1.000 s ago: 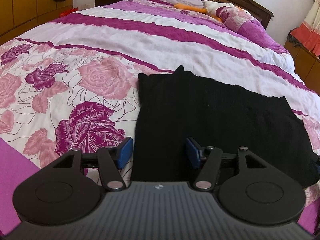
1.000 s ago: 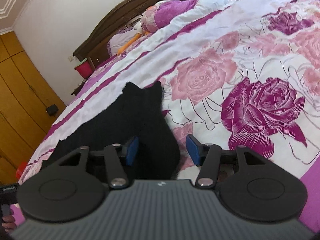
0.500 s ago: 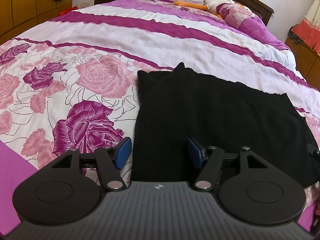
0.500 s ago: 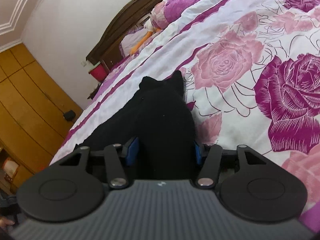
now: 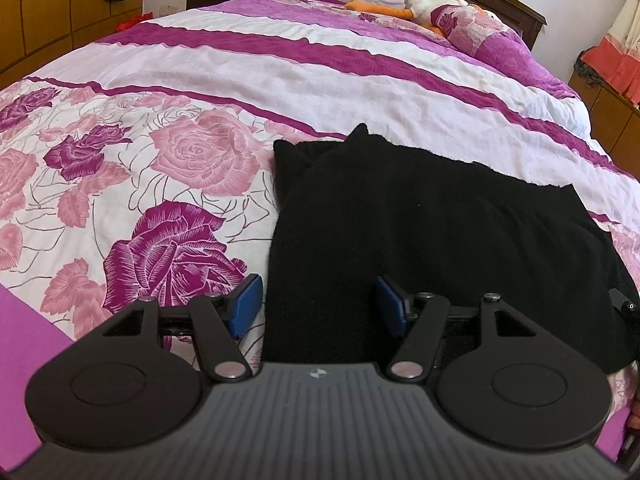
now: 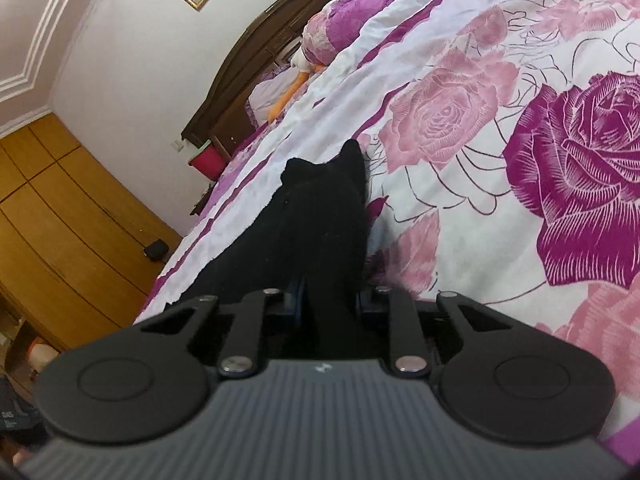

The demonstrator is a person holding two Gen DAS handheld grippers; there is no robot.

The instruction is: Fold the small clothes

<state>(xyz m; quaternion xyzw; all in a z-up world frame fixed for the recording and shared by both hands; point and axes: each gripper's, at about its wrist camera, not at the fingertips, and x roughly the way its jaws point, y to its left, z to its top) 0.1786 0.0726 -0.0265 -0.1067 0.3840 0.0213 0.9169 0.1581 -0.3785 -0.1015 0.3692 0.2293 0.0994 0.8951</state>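
- Black garment (image 5: 432, 232) lay flat on the floral bedspread (image 5: 180, 160), near the bed's near edge, well short of the pillows and a plush toy (image 5: 404, 6) at the headboard.
- In the left wrist view the cloth's long axis ran across the picture, from a bunched, pointed corner at upper left out to a wider end at right.
- Left gripper (image 5: 318, 306) hovered over the garment's near left edge, jaws wide and empty; one blue pad (image 5: 246, 304) sat over the bedspread just outside the edge, the other over the black cloth, neither pressing on it.
- Right gripper (image 6: 328, 302) was at the opposite end, and its view looked straight along the garment's length toward the pointed corner (image 6: 350, 152).
- Its jaws were closing to a narrow gap with a raised ridge of black fabric between them; the pads were mostly hidden by the cloth, which seemed already pinched.
- By my reading, the right hand was the nearer and the more committed of the two: it had cloth in its jaws, while the left merely straddled an edge.
- The coming move probably turned on that axis: the right end would likely have to travel along the garment's length, toward the left gripper's end, to double it over.
- Risk, as I judged it: the pinch might have caught only the top layer, so the fold could drag or skew.
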